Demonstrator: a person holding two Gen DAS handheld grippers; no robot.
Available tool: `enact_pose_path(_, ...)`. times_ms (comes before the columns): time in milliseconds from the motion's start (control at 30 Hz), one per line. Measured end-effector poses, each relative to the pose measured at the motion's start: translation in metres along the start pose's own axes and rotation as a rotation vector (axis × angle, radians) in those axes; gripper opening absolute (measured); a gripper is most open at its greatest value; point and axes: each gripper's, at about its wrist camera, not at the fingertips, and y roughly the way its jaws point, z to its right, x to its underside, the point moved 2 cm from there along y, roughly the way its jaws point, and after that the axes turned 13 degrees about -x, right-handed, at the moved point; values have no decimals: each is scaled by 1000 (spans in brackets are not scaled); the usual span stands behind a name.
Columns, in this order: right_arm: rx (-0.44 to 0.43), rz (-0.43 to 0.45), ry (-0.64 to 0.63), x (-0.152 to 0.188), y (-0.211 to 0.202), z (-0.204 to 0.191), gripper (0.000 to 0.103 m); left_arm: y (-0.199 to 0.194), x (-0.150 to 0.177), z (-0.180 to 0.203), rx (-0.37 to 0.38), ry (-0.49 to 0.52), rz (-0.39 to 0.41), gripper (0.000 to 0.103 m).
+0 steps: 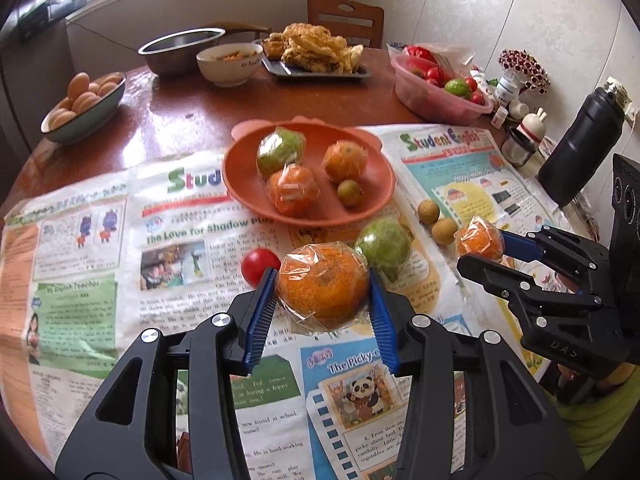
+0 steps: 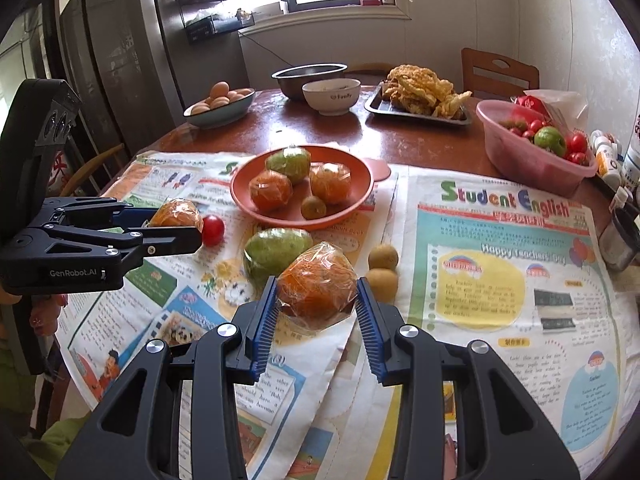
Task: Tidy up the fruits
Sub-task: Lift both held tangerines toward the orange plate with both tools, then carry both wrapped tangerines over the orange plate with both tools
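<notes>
An orange plate (image 1: pixel 240 184) (image 2: pixel 360 184) on the newspaper holds two wrapped oranges, a green fruit and a small brown fruit. My left gripper (image 1: pixel 323 292) (image 2: pixel 176 220) is shut on a plastic-wrapped orange (image 1: pixel 323 284) (image 2: pixel 176 214). My right gripper (image 2: pixel 316 300) (image 1: pixel 480 248) is shut on another wrapped orange (image 2: pixel 316 284) (image 1: pixel 478 238). On the newspaper between them lie a wrapped green fruit (image 1: pixel 384 244) (image 2: pixel 272 248), a red cherry tomato (image 1: pixel 259 266) (image 2: pixel 213 230) and two small brown fruits (image 1: pixel 436 220) (image 2: pixel 383 268).
At the back of the round wooden table stand a bowl of eggs (image 1: pixel 84 108), a steel bowl (image 1: pixel 180 50), a white bowl (image 1: pixel 230 62), a tray of fried food (image 1: pixel 316 56) and a pink tub of fruit (image 2: pixel 532 148). A black bottle (image 1: pixel 580 148) stands at the right.
</notes>
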Motion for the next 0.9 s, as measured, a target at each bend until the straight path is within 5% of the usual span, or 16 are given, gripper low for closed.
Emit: enact_pose_path(900,-3,23,-21,-54,14,6,37,8,-45,-27,-15,-17,14,36)
